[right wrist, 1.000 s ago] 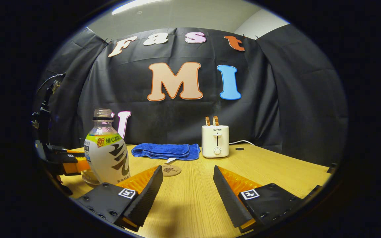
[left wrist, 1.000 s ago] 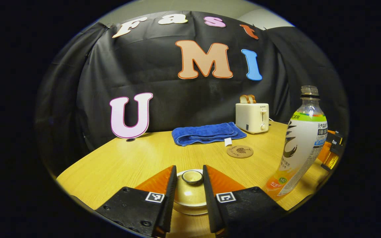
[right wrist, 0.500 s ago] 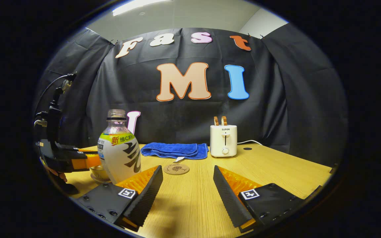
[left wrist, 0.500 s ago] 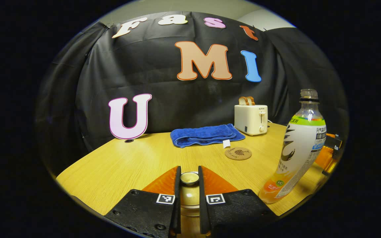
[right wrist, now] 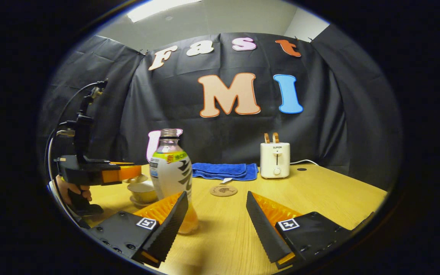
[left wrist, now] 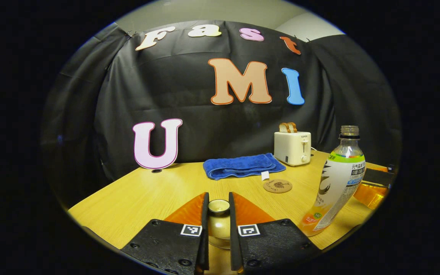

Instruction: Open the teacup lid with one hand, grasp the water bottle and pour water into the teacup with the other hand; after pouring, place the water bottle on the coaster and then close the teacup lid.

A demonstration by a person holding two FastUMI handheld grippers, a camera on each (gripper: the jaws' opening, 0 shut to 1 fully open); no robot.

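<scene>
My left gripper (left wrist: 218, 198) is shut on the knob of the beige teacup lid (left wrist: 219, 226). In the right gripper view the left gripper (right wrist: 128, 172) holds the lid (right wrist: 136, 178) just above the open teacup (right wrist: 143, 191), which sits on its saucer. The uncapped water bottle (right wrist: 171, 172) stands upright on the table, just beyond my right gripper's left finger. My right gripper (right wrist: 217, 199) is open, with nothing between its fingers. The round brown coaster (right wrist: 223, 190) lies farther back. The bottle (left wrist: 338, 183) and the coaster (left wrist: 277, 186) are also in the left gripper view.
A folded blue towel (right wrist: 224, 170) and a white toaster (right wrist: 275, 160) with bread slices stand at the back of the wooden table (right wrist: 319, 194). A hand (right wrist: 73, 190) grips the left gripper's handle at the table's left. The right gripper (left wrist: 372, 183) appears behind the bottle.
My left gripper closed on the lid's knob and raised the lid off the teacup. My right gripper drew back, so the bottle now sits farther off and more central.
</scene>
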